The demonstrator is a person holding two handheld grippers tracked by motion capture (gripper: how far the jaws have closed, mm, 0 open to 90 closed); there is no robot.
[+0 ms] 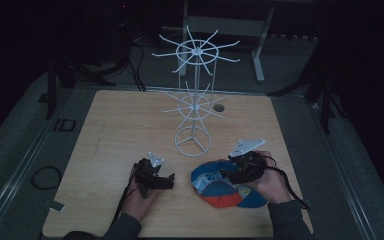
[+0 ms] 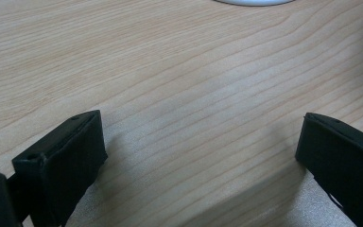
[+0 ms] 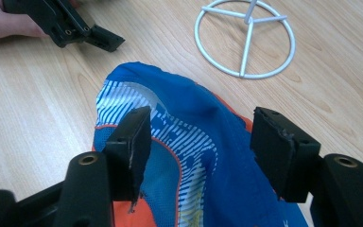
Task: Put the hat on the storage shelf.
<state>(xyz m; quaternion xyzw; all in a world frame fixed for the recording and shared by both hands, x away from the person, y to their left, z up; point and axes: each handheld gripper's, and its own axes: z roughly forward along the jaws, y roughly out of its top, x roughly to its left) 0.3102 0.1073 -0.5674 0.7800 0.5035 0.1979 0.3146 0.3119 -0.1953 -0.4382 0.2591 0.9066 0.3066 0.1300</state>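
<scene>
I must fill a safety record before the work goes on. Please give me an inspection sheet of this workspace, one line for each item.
Surface: light wooden table, bare grain between the hands.
Job's things: blue and orange fabric cap lying crumpled by the near edge; white wire rack with spoke arms standing upright behind it, no item on it.
Clutter: small dark round spot beside the rack, too small to identify.
Grippers: left gripper open over bare wood; right gripper open, jaws on both sides of the cap's fabric.
Cables: black cable trailing from the right gripper.
Surroundings: dark room, grey floor.
</scene>
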